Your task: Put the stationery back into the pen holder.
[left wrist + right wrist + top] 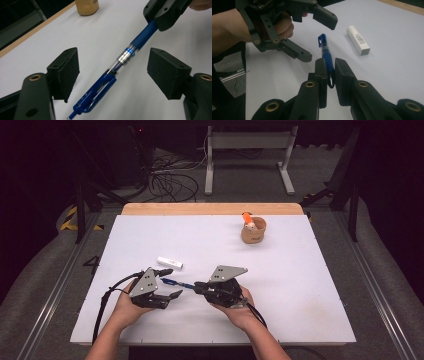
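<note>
Right gripper (330,72) is clamping the blue pen (326,53) at frame centre, while the left gripper (112,72) is straddling it, jaws spread wide.

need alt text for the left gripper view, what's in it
A blue pen slants between the left gripper's two open black jaws, its grip end clamped by the right gripper at the top right. Beneath is a white table, with a tan cup at the far edge.
</note>
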The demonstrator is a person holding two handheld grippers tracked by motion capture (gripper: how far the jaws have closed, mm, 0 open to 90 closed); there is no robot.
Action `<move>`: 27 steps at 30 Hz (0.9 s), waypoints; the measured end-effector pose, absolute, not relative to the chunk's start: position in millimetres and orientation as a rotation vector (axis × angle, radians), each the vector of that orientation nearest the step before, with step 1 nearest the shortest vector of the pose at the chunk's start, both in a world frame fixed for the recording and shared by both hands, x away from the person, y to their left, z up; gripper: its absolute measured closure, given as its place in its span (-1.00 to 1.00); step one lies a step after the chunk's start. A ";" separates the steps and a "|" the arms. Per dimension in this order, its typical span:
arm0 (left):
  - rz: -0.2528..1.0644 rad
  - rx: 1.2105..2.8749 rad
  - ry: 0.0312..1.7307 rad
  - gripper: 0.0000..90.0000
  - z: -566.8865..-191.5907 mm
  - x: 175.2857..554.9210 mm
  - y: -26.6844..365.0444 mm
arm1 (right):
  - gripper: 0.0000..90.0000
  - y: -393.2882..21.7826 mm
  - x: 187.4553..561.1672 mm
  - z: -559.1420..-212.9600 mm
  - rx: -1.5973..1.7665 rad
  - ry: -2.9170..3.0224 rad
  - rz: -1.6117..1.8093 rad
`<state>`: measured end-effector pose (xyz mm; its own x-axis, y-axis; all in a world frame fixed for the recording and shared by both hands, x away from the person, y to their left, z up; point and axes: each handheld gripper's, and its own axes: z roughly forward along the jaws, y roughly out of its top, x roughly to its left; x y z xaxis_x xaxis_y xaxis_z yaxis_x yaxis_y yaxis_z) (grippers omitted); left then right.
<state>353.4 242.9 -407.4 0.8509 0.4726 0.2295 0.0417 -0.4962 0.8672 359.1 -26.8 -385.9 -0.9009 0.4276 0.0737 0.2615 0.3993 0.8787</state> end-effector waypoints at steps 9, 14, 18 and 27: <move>0.638 2.067 0.345 -0.04 -410.8 352.5 243.8 | 0.81 -29.6 357.2 -380.2 0.615 2.477 1.569; 0.682 2.096 0.311 0.17 -412.3 351.8 243.6 | 0.81 -31.3 356.8 -377.6 0.616 2.477 1.596; 0.697 2.103 0.294 0.35 -412.6 351.1 244.2 | 0.81 -32.9 356.6 -375.6 0.615 2.476 1.616; 0.638 2.139 0.170 0.68 -412.7 345.4 237.3 | 0.78 -41.6 359.0 -370.3 0.620 2.436 1.715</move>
<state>345.4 237.3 -412.7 0.8593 0.3412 0.3810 -0.1063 -0.6095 0.7856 359.0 -41.6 -370.3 -0.9123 0.3808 0.1507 0.2703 0.2834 0.9201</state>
